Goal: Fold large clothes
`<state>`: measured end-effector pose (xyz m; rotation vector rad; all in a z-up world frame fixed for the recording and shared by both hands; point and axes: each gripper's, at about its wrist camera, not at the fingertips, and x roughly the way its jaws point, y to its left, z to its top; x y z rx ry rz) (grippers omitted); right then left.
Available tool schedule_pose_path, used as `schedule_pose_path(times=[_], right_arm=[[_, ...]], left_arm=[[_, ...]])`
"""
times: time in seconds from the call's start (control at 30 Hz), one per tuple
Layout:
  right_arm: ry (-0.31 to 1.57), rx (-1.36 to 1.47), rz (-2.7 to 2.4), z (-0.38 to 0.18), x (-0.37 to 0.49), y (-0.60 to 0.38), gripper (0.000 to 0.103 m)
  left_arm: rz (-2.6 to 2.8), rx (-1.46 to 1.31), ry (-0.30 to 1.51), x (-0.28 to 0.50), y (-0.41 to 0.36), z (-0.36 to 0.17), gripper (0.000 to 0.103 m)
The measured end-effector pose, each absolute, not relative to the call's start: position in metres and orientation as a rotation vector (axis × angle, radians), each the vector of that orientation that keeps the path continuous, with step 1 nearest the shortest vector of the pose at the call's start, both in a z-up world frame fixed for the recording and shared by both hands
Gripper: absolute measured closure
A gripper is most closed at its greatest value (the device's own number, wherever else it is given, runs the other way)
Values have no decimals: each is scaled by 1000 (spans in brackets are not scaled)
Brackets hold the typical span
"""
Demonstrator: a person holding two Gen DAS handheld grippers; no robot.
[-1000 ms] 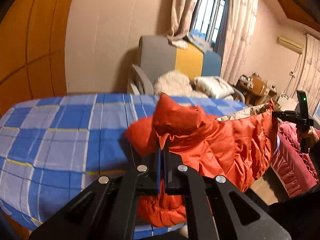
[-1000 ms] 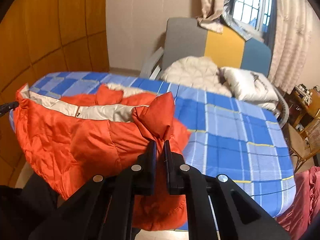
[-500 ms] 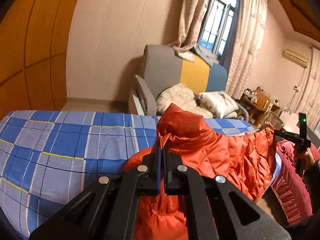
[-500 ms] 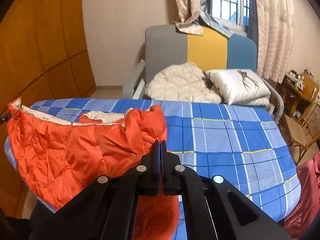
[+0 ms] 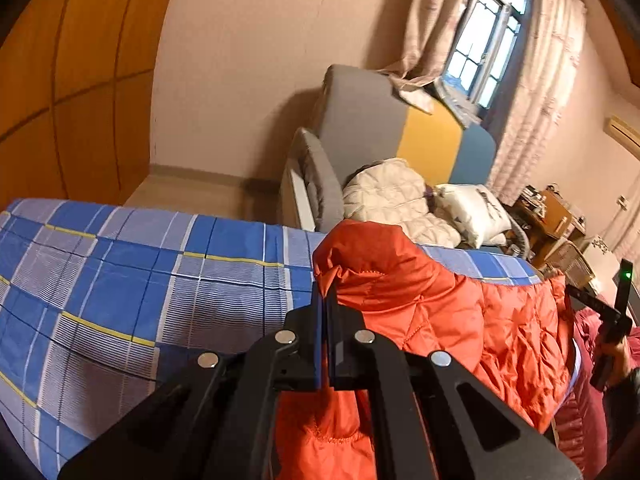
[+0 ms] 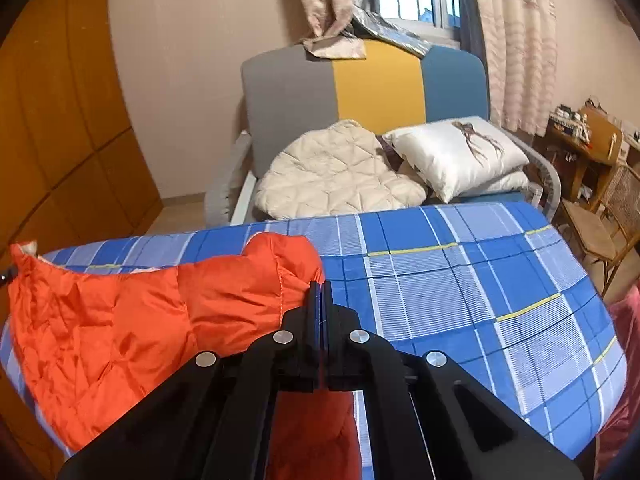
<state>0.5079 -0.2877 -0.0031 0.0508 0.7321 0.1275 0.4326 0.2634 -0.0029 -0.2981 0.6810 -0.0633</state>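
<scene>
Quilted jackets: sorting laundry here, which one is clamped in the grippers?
The orange jacket on the checked bed; the cream jacket lies untouched on the sofa.

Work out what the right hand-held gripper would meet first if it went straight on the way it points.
Probably the blue checked bedsheet just beyond the right hand-held gripper, which grips the orange jacket; depth is uncertain.

Shiny quilted orange jacket (image 6: 120, 320), matt woven plaid sheet (image 6: 460, 280) (cotton-like), matt black plastic gripper (image 6: 320, 300), glossy wood panels (image 5: 72, 100).
</scene>
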Motion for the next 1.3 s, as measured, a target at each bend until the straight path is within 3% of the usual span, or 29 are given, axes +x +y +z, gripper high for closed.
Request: schedule_pose_path(times=[0.63,0.8,1.07,1.13,1.2,1.3], right_arm=[[941,10,-95,-120,591,-293,103],[870,-16,-125,-101,580,-296,103],[752,-42,68,-21,516,-249,102],[763,-48,195,-12,494,-220,86],[760,-63,303,-7,470,-187,55],[773,-126,423,-13,442,-137,54]], left_arm=[[106,-278,942,533,253,-122,102],[117,-279,945,533,250,-127,101],[130,-261,922,523,248,-117,101],[135,-258,913,521,249,-114,101],[141,-264,904,519,249,-111,101],[149,-263,894,515,250,-107,101]])
